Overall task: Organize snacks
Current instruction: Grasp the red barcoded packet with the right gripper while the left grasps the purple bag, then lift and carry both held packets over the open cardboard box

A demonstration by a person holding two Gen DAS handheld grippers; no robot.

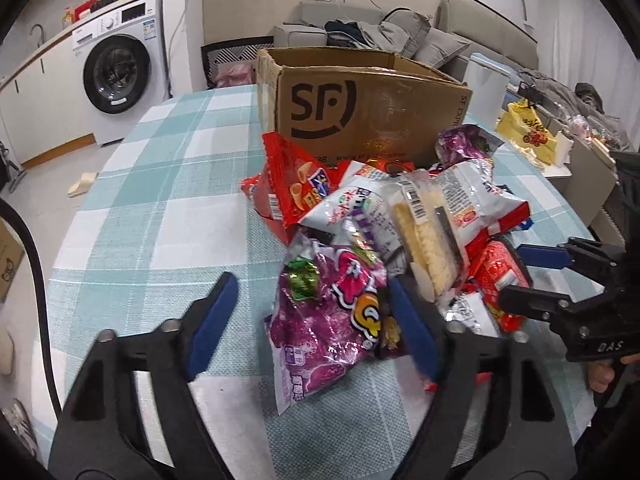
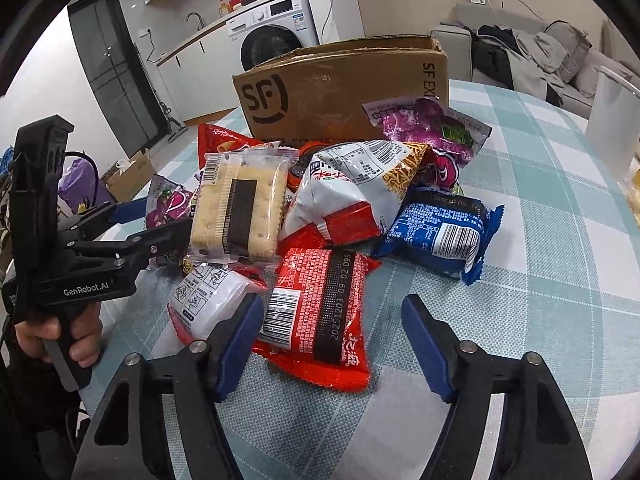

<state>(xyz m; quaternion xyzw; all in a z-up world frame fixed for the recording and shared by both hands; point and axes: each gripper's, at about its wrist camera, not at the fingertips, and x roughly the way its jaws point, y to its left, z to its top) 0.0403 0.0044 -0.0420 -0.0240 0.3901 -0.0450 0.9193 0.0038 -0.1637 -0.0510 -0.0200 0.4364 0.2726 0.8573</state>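
Note:
A pile of snack packets lies on the checked tablecloth point(image 1: 160, 184) in front of an open SF cardboard box point(image 1: 360, 108), which also shows in the right wrist view point(image 2: 340, 96). My left gripper point(image 1: 312, 300) is open, its fingers either side of a purple packet point(image 1: 320, 320). My right gripper point(image 2: 332, 320) is open around a red packet point(image 2: 320, 312). A cracker packet point(image 2: 240, 208), a white and red bag point(image 2: 340, 196) and a blue packet point(image 2: 440, 228) lie behind it. The right gripper also shows in the left wrist view point(image 1: 516, 276), the left gripper in the right wrist view point(image 2: 152, 220).
A white container point(image 1: 486, 84) stands right of the box. A yellow bag point(image 1: 528, 132) lies beyond it. A washing machine point(image 1: 120, 68) and a grey sofa point(image 1: 400, 36) stand past the table. The table's round edge curves off at the left.

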